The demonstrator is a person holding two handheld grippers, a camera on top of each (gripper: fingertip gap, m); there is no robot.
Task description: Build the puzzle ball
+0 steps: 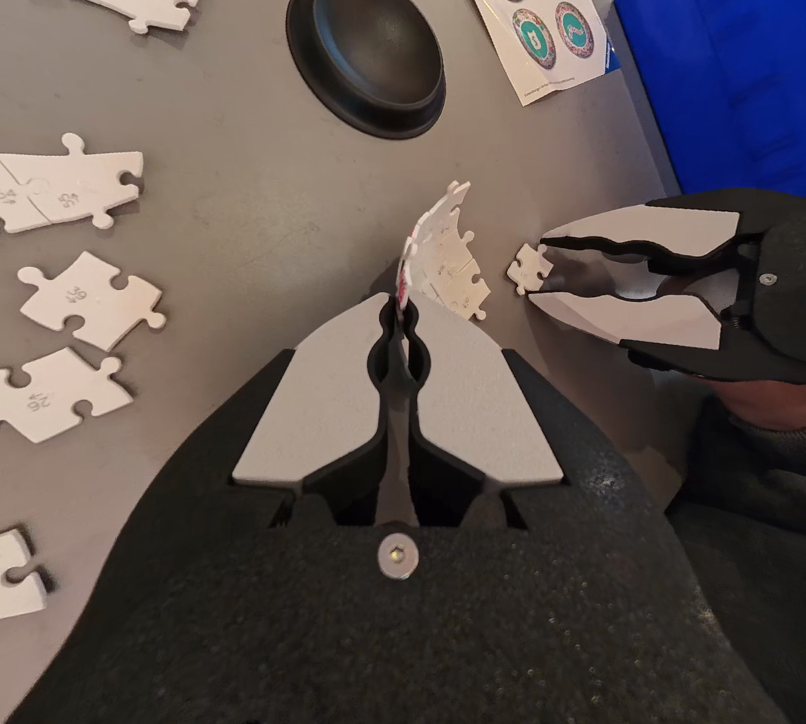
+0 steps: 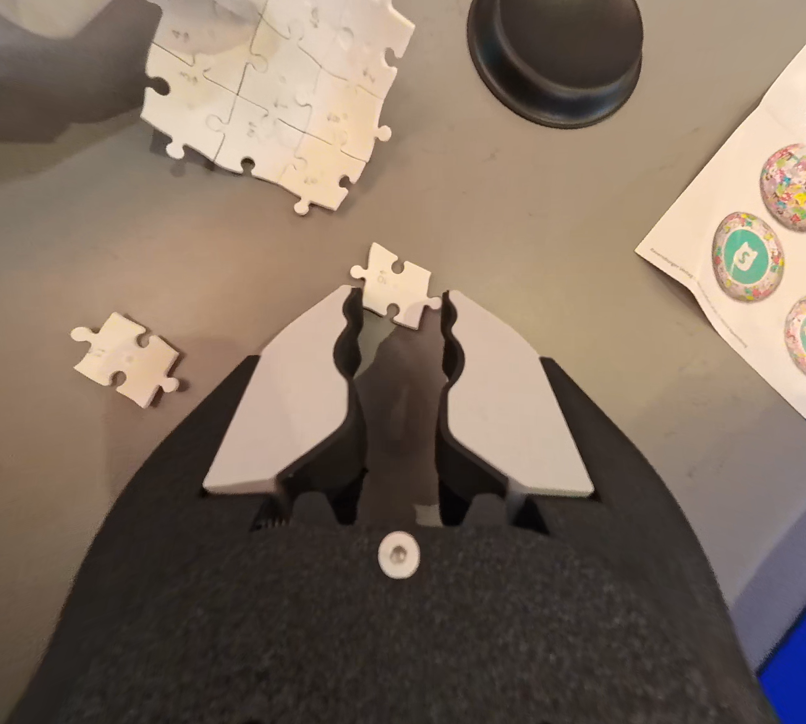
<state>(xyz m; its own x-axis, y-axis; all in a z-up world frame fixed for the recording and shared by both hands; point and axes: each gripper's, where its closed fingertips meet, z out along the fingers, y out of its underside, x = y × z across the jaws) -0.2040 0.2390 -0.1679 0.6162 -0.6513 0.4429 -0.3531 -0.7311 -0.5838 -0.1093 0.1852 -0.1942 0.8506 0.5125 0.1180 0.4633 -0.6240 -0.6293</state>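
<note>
judging from the two views, only a small part of the ball is built. a curved patch of joined pieces [image 2: 279,66] is held upright, by its edge, in the tightly closed jaws of the left gripper [image 1: 403,306], with its white numbered back turned to the right gripper [image 2: 399,301]. many loose pieces [image 1: 89,299] are seen on the grey table [image 1: 227,101] at the left, some already joined in pairs, so most of the work is left. the jaws of the right gripper are opened to a middle width around a single piece [image 2: 394,290], which lies flat on the table between the fingertips; it is not yet clamped. one more loose piece [image 2: 126,358] lies near it on the left. between the single piece and the patch a strip of bare table is seen, so room is given for lifting and turning. the black round stand [image 2: 554,35] and the printed sheet [image 2: 719,266] are well apart from the piece, on the far and right sides. a blue box [image 1: 719,48] is at the table edge.
</note>
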